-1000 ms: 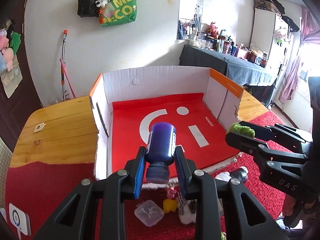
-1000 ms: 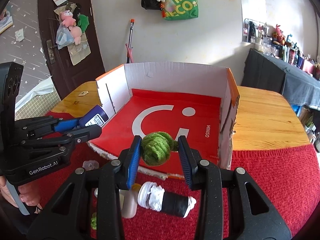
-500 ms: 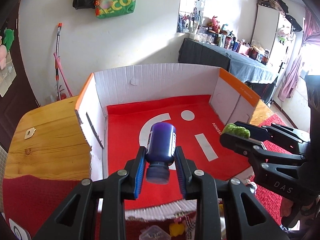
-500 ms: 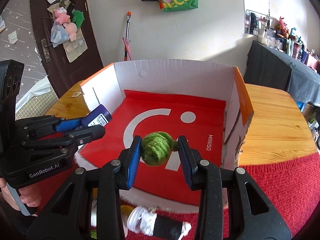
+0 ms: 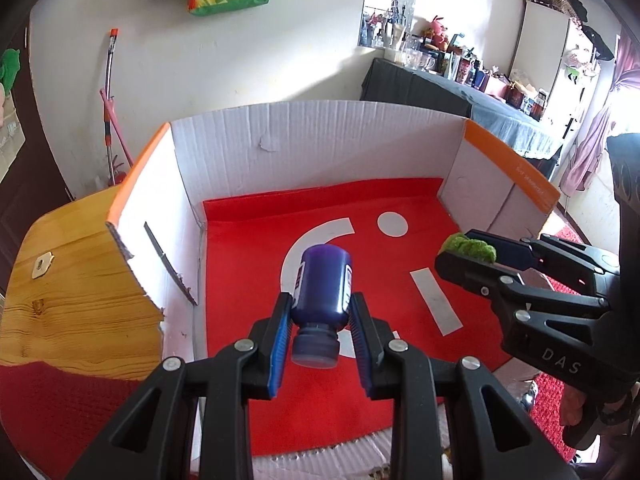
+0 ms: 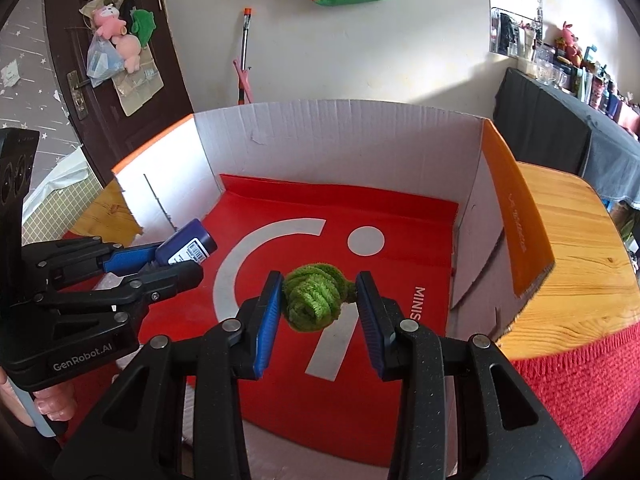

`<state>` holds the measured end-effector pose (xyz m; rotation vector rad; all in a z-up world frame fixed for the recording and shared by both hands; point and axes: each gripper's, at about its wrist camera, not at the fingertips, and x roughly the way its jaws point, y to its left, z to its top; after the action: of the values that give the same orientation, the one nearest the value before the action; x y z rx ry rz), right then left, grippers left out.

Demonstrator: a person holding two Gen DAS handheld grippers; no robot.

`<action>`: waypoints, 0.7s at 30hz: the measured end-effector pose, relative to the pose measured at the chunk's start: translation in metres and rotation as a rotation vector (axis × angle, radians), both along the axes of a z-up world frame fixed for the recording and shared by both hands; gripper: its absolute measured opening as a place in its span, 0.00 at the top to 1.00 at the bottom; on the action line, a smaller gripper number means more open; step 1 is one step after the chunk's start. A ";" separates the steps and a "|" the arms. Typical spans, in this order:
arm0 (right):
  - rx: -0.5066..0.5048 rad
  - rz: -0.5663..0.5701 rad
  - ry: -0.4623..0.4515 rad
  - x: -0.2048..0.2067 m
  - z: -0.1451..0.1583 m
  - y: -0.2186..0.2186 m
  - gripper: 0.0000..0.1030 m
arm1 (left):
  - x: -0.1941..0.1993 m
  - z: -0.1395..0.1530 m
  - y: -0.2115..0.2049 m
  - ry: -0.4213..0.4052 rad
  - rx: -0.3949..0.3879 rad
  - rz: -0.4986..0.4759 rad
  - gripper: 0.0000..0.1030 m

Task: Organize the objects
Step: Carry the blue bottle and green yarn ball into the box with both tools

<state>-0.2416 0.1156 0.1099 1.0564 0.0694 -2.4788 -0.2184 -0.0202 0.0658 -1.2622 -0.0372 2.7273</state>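
Observation:
My left gripper [image 5: 320, 312] is shut on a dark blue bottle [image 5: 322, 280], cap toward me, held over the red floor of the open cardboard box [image 5: 312, 140]. My right gripper [image 6: 318, 300] is shut on a green fuzzy ball [image 6: 316, 300], also held over the box floor. The right gripper with the green ball [image 5: 470, 246] shows at the right of the left wrist view. The left gripper with the bottle [image 6: 186, 246] shows at the left of the right wrist view. The box [image 6: 340, 136] has white walls and orange rims.
The box sits on a wooden table [image 6: 572, 240] with a red cloth [image 6: 580, 392] at the near side. A few small items lie near the box's front edge, mostly hidden by the grippers. A cluttered dark-covered side table [image 5: 460, 92] stands behind at the right.
Both grippers have moved forward with their objects, from above the red cloth in front of the box to over the box floor. The loose items on the cloth have dropped out of view.

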 end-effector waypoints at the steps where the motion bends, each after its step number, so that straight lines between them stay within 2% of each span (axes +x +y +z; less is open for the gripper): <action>1: 0.003 0.003 -0.003 -0.002 -0.001 -0.001 0.66 | -0.002 -0.001 0.000 -0.004 0.001 0.000 0.71; 14: 0.050 0.016 -0.070 -0.023 -0.025 -0.010 0.66 | -0.017 -0.016 0.001 -0.058 0.004 0.001 0.71; 21: 0.046 0.023 -0.105 -0.027 -0.022 0.001 0.66 | -0.015 -0.016 0.006 -0.061 -0.002 -0.006 0.71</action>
<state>-0.2688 0.1165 0.0877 1.1964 0.1065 -2.4079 -0.2338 -0.0140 0.0501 -1.3441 -0.0378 2.6838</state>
